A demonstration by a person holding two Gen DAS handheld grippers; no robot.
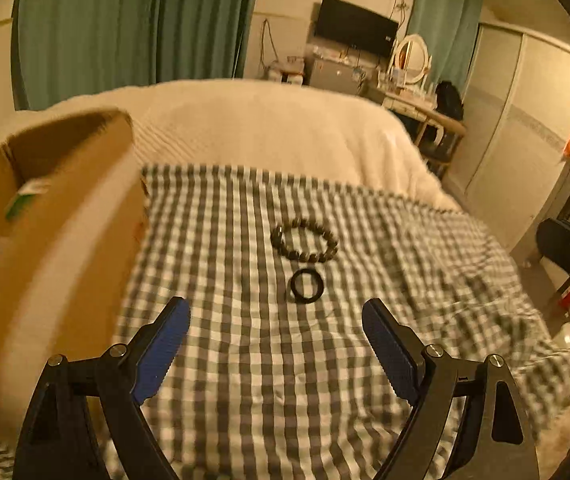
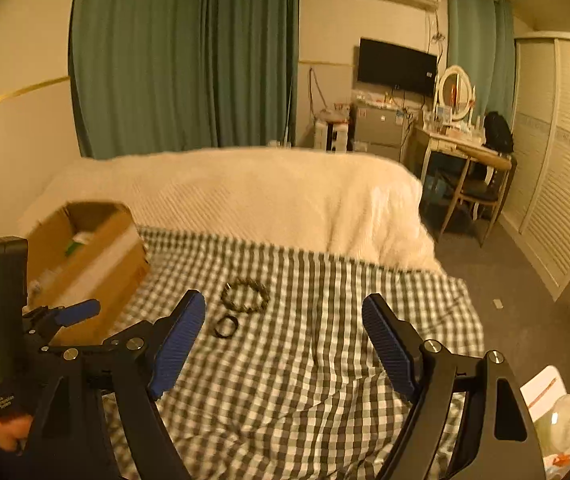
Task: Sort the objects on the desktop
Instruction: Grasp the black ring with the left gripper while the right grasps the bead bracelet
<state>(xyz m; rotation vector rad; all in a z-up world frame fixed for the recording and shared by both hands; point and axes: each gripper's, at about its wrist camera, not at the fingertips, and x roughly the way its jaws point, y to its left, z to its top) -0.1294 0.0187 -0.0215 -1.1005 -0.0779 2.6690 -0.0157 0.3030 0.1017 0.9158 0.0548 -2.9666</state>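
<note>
Here, both grippers hover above the checkered cloth [image 1: 285, 360] on the bed. The left gripper [image 1: 276, 320] has its jaws spread apart and empty, as does the right gripper [image 2: 283, 316]. A beaded bracelet [image 1: 304, 239] lies just beyond a black ring [image 1: 306, 286]; a cardboard box [image 1: 57, 220] stands at left.

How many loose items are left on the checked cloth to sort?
2: a beaded bracelet mid-cloth, and a black ring lying just nearer the left gripper. More may be hidden inside the cardboard box at left.
</note>
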